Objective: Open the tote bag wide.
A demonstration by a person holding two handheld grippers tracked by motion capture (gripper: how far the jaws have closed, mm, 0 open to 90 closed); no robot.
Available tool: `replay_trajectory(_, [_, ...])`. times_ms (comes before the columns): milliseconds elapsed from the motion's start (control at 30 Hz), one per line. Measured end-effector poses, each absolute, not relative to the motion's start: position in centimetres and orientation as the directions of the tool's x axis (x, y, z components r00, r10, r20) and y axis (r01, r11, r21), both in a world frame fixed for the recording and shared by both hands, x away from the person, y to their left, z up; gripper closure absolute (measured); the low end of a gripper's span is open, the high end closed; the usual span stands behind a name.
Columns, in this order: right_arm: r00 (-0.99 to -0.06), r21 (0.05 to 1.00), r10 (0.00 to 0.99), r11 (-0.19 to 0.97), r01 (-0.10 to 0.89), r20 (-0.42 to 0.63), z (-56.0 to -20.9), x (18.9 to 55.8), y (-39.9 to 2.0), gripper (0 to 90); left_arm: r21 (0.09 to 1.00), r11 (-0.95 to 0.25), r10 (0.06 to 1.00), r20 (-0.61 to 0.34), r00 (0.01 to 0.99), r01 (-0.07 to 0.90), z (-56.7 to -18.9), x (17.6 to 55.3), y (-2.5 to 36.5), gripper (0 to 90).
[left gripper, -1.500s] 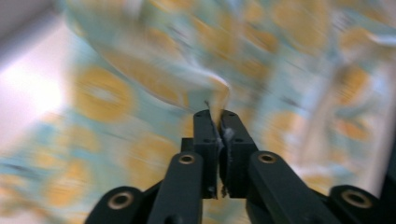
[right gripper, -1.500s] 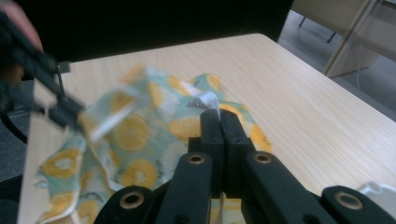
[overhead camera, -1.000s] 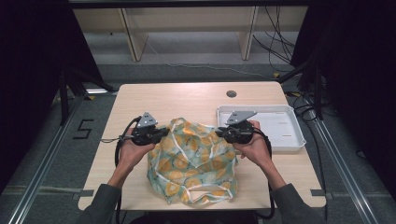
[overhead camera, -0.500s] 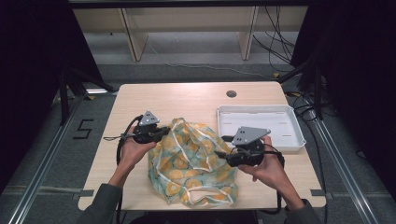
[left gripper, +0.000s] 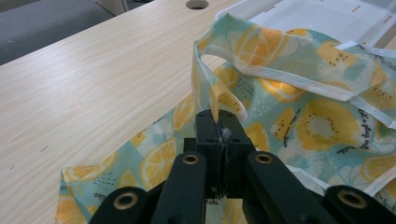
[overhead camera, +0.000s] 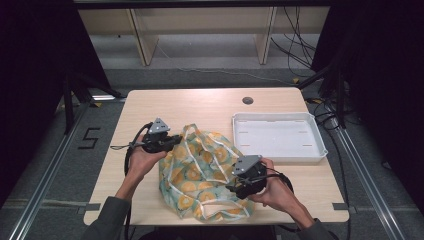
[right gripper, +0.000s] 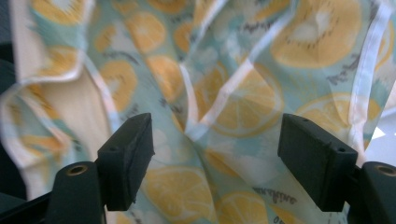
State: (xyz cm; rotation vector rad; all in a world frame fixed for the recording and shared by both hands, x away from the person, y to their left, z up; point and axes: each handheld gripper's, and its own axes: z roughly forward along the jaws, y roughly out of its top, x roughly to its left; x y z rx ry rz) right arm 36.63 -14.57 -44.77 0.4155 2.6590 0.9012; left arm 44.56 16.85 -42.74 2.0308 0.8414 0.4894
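Since the earlier frame the right gripper [overhead camera: 235, 188] has left the bag's far right edge for its near right side, its jaws having just been opening.

High view: the crumpled lemon-print fabric bag [overhead camera: 200, 170] lies lengthwise toward the person, between both grippers.

Left gripper view: the left gripper [left gripper: 219, 135] is clamped on the bag's hem.

Right gripper view: jaws apart, fabric just beyond, none pinched.

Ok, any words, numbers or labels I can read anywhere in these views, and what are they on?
"5": a dark numeral marked on the grey floor left of the table.
Small dark script printed on the lemon-print bag, beside the fruit slices in the left gripper view and right gripper view: too small and blurred to read.
White tray: no text.
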Motion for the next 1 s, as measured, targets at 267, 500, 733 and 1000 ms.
replay_trajectory(267, [-0.878, 0.633, 0.432, 0.744, 0.217, -0.207, -46.2, 38.2, -14.3, 27.4, 0.828, -0.405, 0.720, 0.029, 0.693, 0.387, -43.0, 44.7, 17.0, 87.4])
replay_trajectory(500, [-0.873, 0.629, 0.445, 0.741, 0.236, -0.197, -46.8, 38.8, -13.2, 42.6, 0.828, -0.411, 0.712, 0.031, 0.701, 0.381, -43.2, 44.7, 16.9, 86.6])
replay_trajectory(733, [-0.871, 0.613, 0.455, 0.747, 0.258, -0.188, -47.3, 39.2, -13.2, 83.9, 0.827, -0.411, 0.716, 0.033, 0.697, 0.384, -43.4, 44.6, 16.7, 86.1])
replay_trajectory(1000, [-0.880, 0.665, 0.463, 0.691, 0.285, -0.104, -46.9, 39.4, -13.7, 83.6, 0.826, -0.413, 0.717, 0.034, 0.697, 0.384, -43.4, 44.6, 16.8, 86.3])
